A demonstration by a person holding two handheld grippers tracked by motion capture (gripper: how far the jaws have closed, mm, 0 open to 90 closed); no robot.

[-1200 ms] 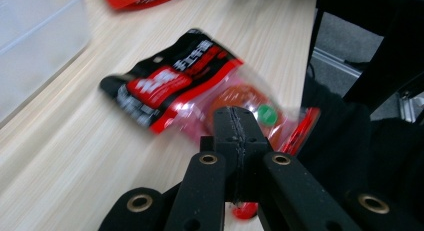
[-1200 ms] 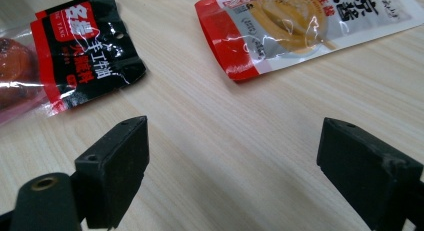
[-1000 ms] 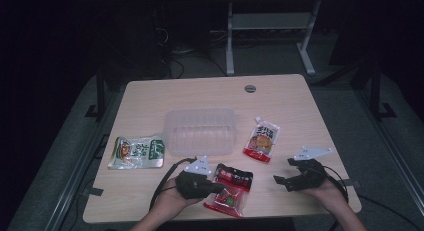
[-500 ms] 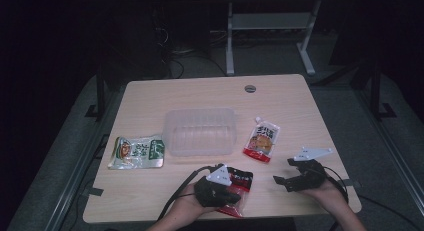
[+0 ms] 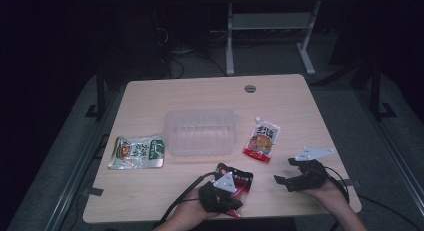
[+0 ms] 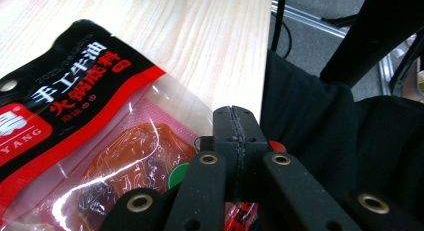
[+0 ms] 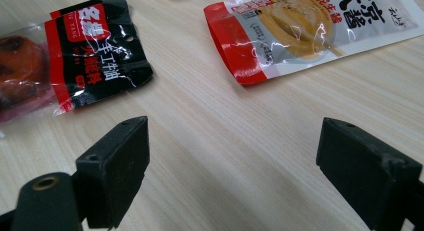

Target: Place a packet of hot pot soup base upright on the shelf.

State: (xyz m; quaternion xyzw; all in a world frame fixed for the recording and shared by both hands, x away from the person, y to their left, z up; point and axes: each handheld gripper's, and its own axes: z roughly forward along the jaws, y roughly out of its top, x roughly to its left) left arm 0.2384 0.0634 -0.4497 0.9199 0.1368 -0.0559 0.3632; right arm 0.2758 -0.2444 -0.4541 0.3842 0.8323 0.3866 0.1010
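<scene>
- Left gripper: jaws pressed together on the near edge of the red-black hotpot-base pouch; grasp step.
- Right gripper: spread wide, nothing between.
- Next, likely: lift toward clear tub ahead.

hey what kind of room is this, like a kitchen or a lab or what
Probably a lab or recording workspace, not a kitchen: a bare wooden table in a dark room, cables on the floor behind, and handheld grippers, left and right.

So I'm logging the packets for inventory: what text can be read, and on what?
Red-and-black clear-windowed sauce packet: "手工牛油", "火锅底料", "YANG".
White-and-red sauce pouch: large characters cut off at the frame edge, not reliably readable.
Green-and-white packet: too small.
</scene>
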